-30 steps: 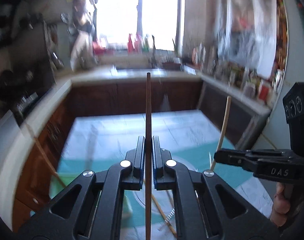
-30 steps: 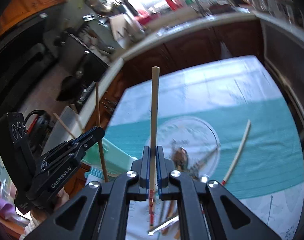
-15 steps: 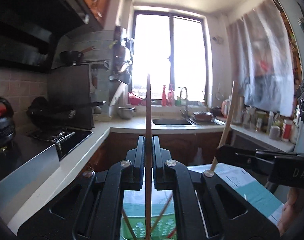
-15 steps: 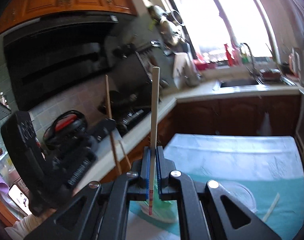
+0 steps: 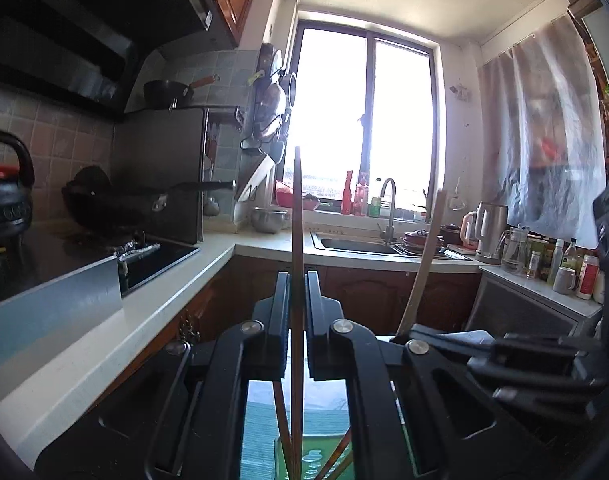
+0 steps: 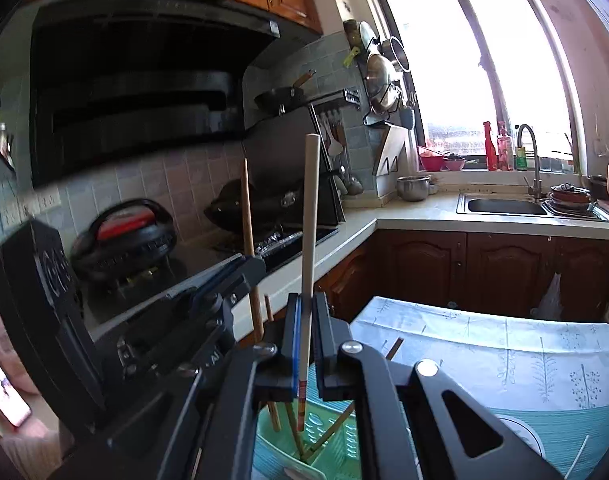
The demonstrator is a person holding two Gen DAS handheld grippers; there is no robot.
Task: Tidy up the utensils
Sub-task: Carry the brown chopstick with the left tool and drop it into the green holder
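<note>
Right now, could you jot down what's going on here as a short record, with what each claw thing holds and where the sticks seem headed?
place: a home kitchen, seen from both wrist cameras
left gripper: shut on a dark brown chopstick, held upright
right gripper: shut on a pale chopstick with a red-marked lower end, held upright
below the grippers: a green slotted basket with several chopsticks already standing in it
likely destination: that basket, as a guess
table: covered by a teal and white cloth
background: sink under a bright window
</note>
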